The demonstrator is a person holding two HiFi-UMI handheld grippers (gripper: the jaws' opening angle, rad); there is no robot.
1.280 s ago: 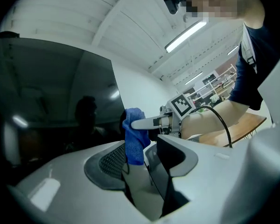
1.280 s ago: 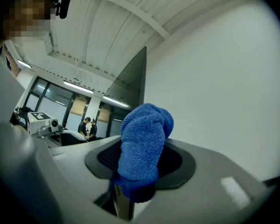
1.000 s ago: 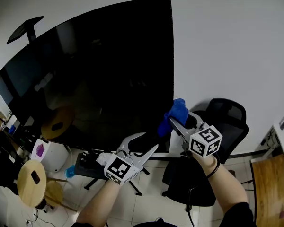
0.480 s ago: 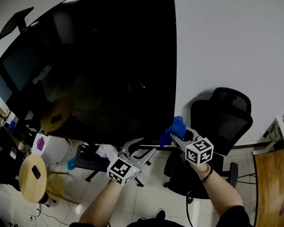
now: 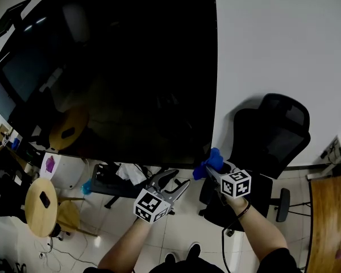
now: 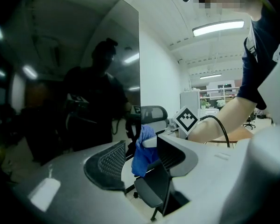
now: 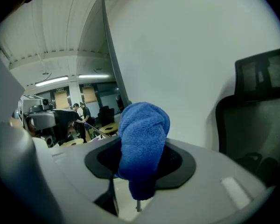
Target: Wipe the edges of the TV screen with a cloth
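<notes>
The big black TV screen hangs on a white wall. My right gripper is shut on a bunched blue cloth, which sits at the screen's lower right corner. In the right gripper view the cloth bulges out from between the pads of the right gripper, with the TV's thin right edge just beyond. My left gripper hovers below the screen's bottom edge, open and empty. The left gripper view looks through the left gripper at the cloth and the dark screen.
A black office chair stands against the wall right of the TV, close behind my right hand. Round wooden tables sit at the lower left, and a wooden desk is at the far right. Tiled floor lies below.
Both grippers have sunk. The cloth has slid down the TV's right edge to its lower right corner, and the left gripper has dropped below the screen, still open.
</notes>
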